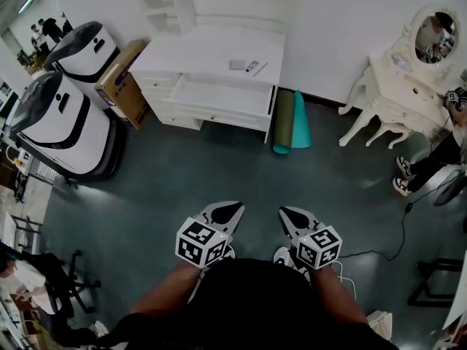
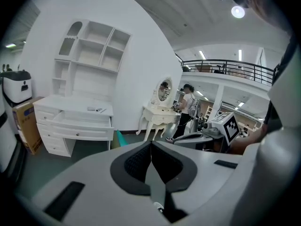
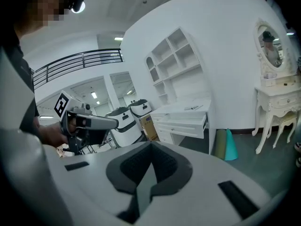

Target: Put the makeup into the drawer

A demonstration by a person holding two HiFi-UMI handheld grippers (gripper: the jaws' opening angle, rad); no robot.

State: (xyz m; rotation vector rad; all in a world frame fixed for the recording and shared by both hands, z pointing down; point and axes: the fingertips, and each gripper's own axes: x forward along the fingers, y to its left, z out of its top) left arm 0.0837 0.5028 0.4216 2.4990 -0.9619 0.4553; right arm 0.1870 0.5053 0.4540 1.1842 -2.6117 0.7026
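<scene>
Hovering well short of the white wooden desk with its shelf unit, both grippers hang over the dark floor. The left gripper has its jaws clenched together with nothing between them, and the right gripper is likewise closed and empty. The small grey makeup pieces lie on the desk's top near its right edge, just behind the pulled-out white drawer. Rolled green and teal mats lie beside the desk's right end, and a brown cardboard box sits at its left.
</scene>
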